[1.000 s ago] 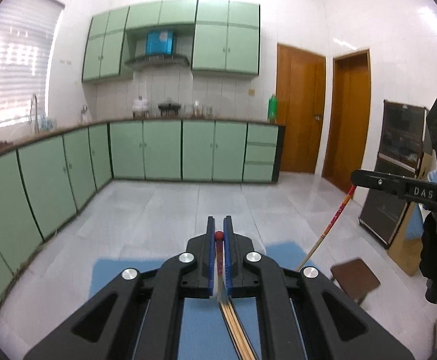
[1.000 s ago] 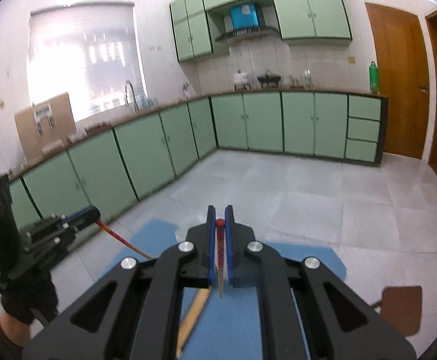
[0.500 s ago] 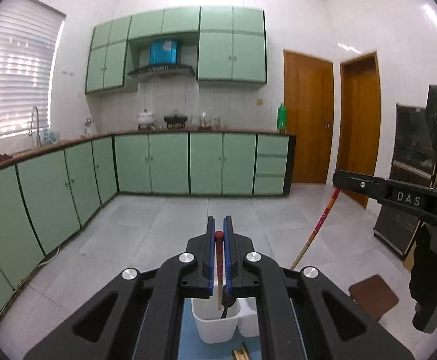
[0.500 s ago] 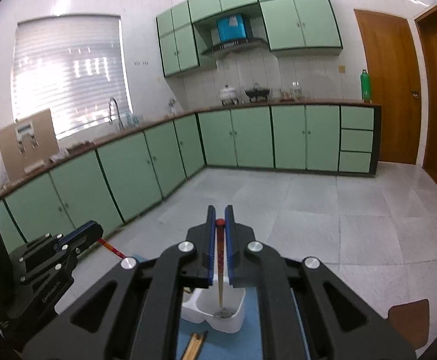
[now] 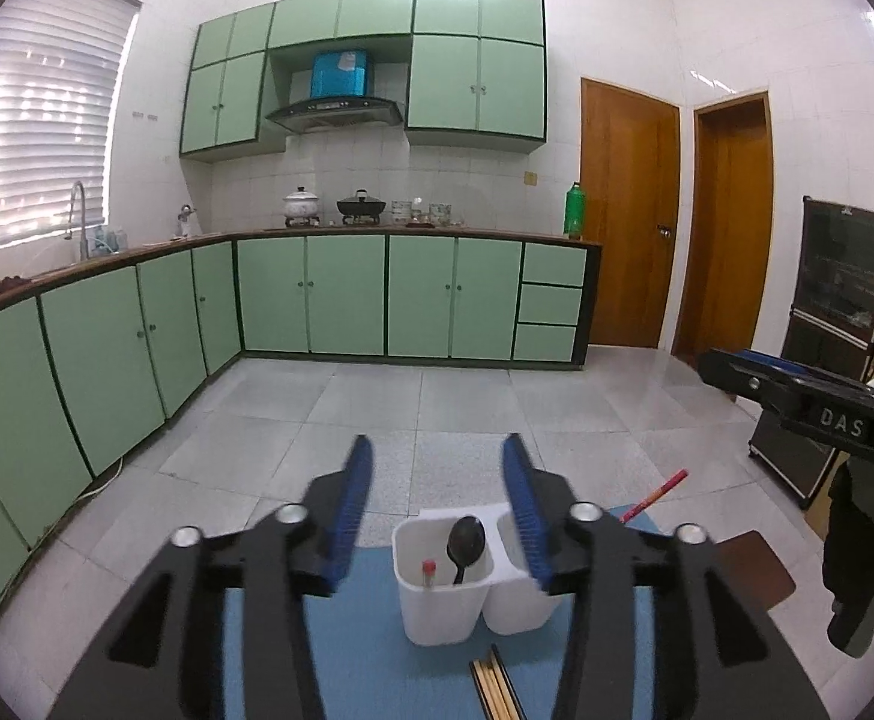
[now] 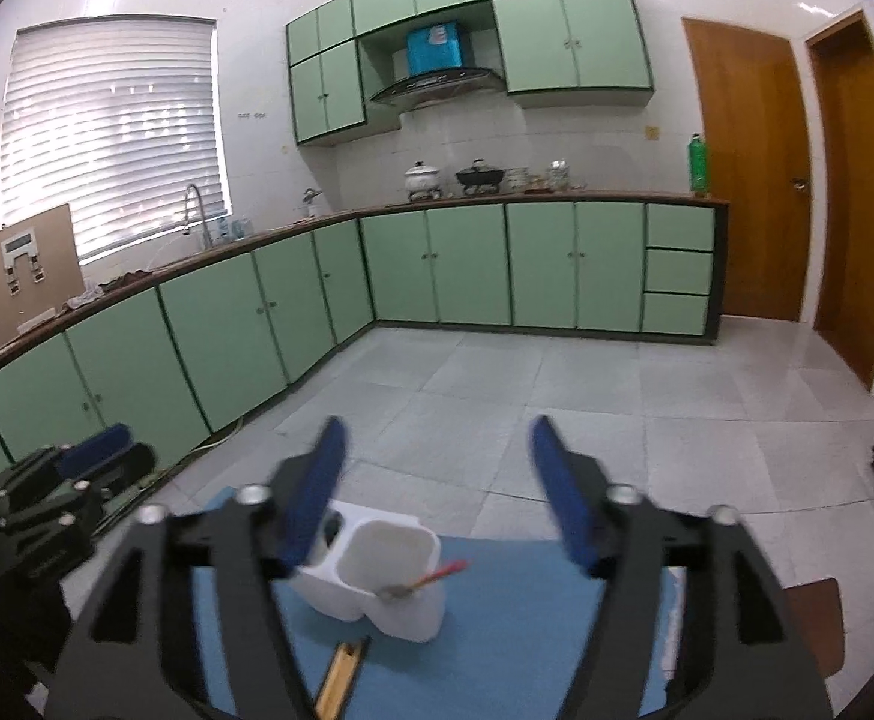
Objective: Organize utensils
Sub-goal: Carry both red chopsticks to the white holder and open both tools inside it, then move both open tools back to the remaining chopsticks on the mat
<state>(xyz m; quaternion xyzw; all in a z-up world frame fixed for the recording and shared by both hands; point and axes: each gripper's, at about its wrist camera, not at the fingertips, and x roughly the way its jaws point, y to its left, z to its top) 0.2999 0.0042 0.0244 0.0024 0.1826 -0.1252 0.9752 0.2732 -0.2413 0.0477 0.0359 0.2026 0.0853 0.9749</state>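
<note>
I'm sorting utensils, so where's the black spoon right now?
In the left wrist view, the black spoon stands bowl-up in the left cup of the white holder, beside a red-tipped chopstick.

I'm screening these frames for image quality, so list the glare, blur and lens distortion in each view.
Left wrist view: the window is blown out, cabinet lines bow from the fisheye, the left hand-held gripper is slightly smeared while its jaws open. Right wrist view: softer overall, the right hand-held gripper and the red-tipped chopstick in the white holder are motion-blurred, jaws opening.
</note>
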